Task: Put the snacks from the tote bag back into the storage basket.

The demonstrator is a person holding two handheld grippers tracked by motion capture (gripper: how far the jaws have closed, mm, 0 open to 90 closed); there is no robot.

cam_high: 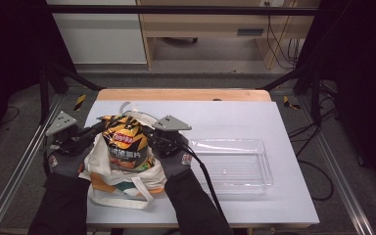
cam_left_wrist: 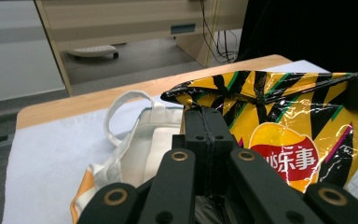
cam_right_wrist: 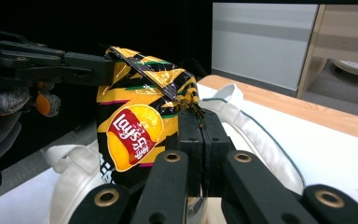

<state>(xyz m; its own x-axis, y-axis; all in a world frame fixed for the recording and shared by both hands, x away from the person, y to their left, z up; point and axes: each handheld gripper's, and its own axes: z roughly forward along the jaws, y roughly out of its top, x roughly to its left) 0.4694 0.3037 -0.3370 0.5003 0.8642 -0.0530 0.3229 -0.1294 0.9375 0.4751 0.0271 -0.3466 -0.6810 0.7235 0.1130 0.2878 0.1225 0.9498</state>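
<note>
A yellow and black crisp bag [cam_high: 125, 142] stands upright in the mouth of a white cloth tote bag [cam_high: 122, 183] at the table's front left. My left gripper [cam_high: 99, 128] is shut on the crisp bag's top left corner, and its jaws pinch the foil seam [cam_left_wrist: 204, 112]. My right gripper [cam_high: 149, 132] is shut on the top right corner, where the jaws close on the crisp bag [cam_right_wrist: 140, 121]. In the right gripper view the left gripper [cam_right_wrist: 107, 65] reaches in from the left and holds the far corner.
A clear plastic tray [cam_high: 232, 166] lies empty on the white table top [cam_high: 235, 117], right of the tote. The tote's handles [cam_left_wrist: 121, 112] spread over the table behind the bag. A wooden strip [cam_high: 183, 94] runs along the table's far edge.
</note>
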